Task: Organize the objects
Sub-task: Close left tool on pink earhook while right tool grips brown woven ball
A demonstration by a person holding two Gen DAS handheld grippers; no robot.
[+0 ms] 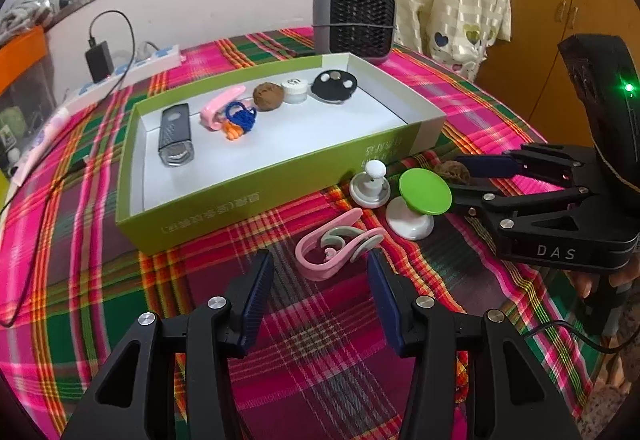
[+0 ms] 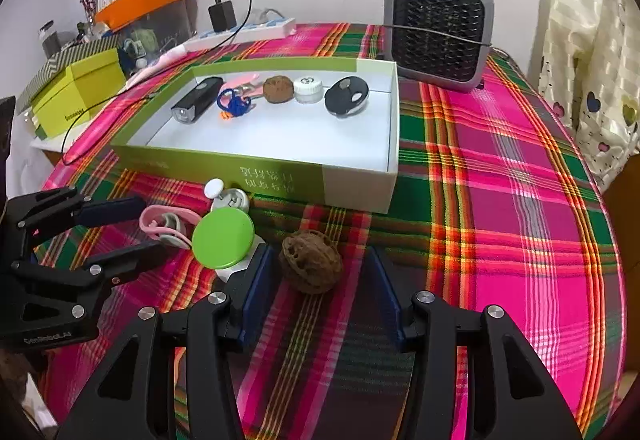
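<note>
A green-sided box (image 1: 256,195) (image 2: 352,187) with a white floor holds a black torch (image 1: 175,137), a pink clip (image 1: 222,105), a blue and orange cord bundle (image 1: 240,119), a walnut (image 1: 267,96), a small white jar (image 1: 295,89) and a black round item (image 1: 334,87). In front of it lie a pink clip (image 1: 334,250) (image 2: 164,224), a green disc on a white base (image 1: 424,191) (image 2: 223,238), a white knob (image 1: 370,185) (image 2: 224,195) and a walnut (image 2: 311,262). My left gripper (image 1: 320,288) is open around the near end of the loose pink clip. My right gripper (image 2: 320,292) is open around the loose walnut.
A grey fan heater (image 1: 354,19) (image 2: 438,31) stands behind the box. A power strip with a black charger (image 1: 100,59) (image 2: 222,15) lies at the back left, its cable trailing over the plaid cloth. A yellow-green box (image 2: 76,95) sits off the table's left edge.
</note>
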